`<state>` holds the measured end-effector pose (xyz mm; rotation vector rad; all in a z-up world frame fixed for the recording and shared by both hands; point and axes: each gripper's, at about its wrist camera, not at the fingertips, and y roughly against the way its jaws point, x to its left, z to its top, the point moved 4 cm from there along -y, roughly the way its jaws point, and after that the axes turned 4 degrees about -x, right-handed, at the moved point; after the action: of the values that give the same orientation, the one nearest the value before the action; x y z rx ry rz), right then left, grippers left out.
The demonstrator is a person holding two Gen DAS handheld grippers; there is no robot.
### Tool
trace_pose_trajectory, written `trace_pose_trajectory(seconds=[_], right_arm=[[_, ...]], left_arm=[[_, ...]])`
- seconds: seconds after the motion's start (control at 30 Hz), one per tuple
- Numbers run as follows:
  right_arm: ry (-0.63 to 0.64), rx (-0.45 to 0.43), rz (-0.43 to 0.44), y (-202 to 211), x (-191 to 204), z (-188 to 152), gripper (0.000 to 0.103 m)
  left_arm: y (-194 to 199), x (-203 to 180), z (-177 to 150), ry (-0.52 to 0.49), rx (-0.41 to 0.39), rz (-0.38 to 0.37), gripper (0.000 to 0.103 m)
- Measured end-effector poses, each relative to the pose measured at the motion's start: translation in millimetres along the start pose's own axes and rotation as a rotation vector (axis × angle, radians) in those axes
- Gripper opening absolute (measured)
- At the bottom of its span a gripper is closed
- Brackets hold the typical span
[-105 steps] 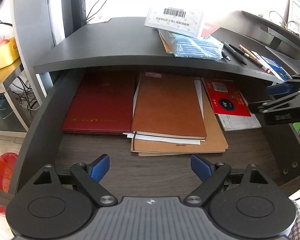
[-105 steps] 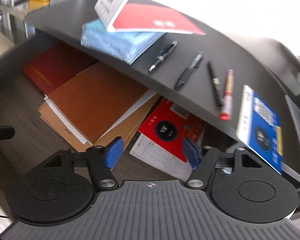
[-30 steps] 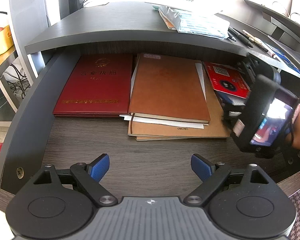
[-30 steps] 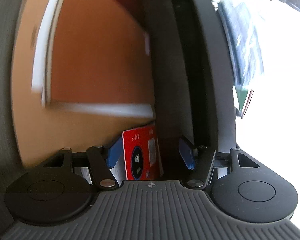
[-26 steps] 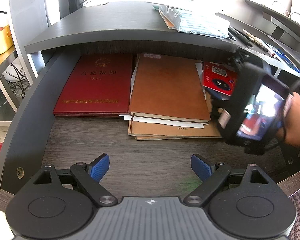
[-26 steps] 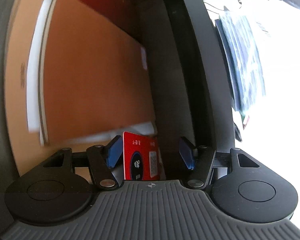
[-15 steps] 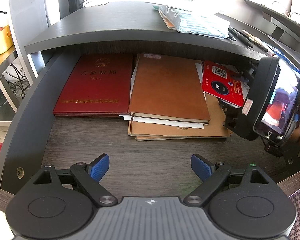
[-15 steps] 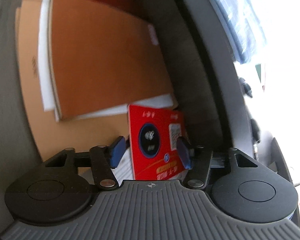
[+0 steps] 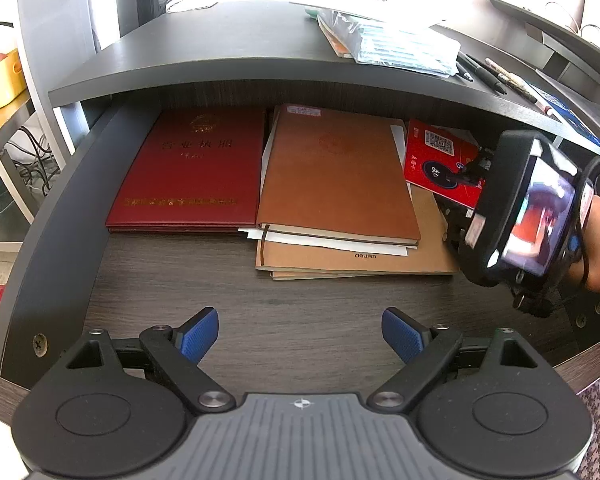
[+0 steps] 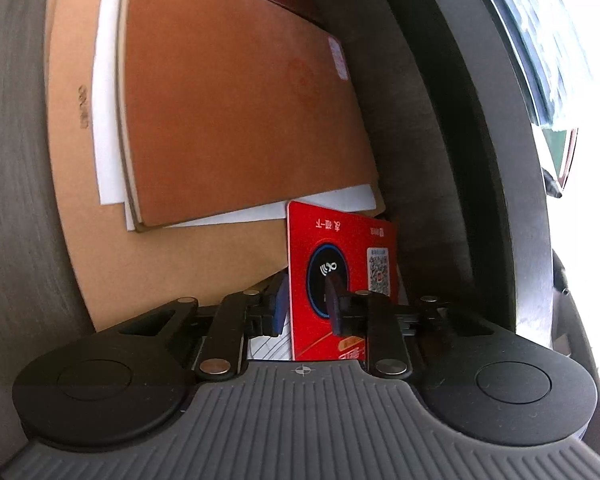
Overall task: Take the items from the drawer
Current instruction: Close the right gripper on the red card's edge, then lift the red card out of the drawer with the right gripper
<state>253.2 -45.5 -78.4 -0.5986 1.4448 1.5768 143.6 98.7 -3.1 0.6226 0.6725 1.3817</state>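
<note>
The open drawer (image 9: 60, 216) holds a dark red certificate folder (image 9: 188, 168), a brown notebook (image 9: 336, 176) on a tan stack, and a red card (image 9: 436, 160) at the right. My right gripper (image 10: 306, 300) is shut on the red card (image 10: 340, 248) and holds it tilted up off the stack; it shows at the drawer's right in the left wrist view (image 9: 468, 172). My left gripper (image 9: 300, 330) is open and empty above the drawer's bare front floor.
The desk top (image 9: 228, 48) overhangs the back of the drawer and carries a plastic-wrapped blue pack (image 9: 400, 44), several pens (image 9: 496, 74) and papers. A white sheet (image 10: 268, 344) lies under the red card. The drawer's right wall (image 9: 588, 320) is close to my right gripper.
My right gripper went into the drawer's right side, closed its fingers on the red card and lifted its edge off the stack. My left gripper has stayed still and open.
</note>
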Motion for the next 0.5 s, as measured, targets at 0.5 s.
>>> trace_pose_trajectory(seconds=[0.5], right_arm=[[0.056, 0.067, -0.219, -4, -10, -4, 0.021]], left_arm=[[0, 0, -1, 0.000, -0.001, 0.000, 0.089]])
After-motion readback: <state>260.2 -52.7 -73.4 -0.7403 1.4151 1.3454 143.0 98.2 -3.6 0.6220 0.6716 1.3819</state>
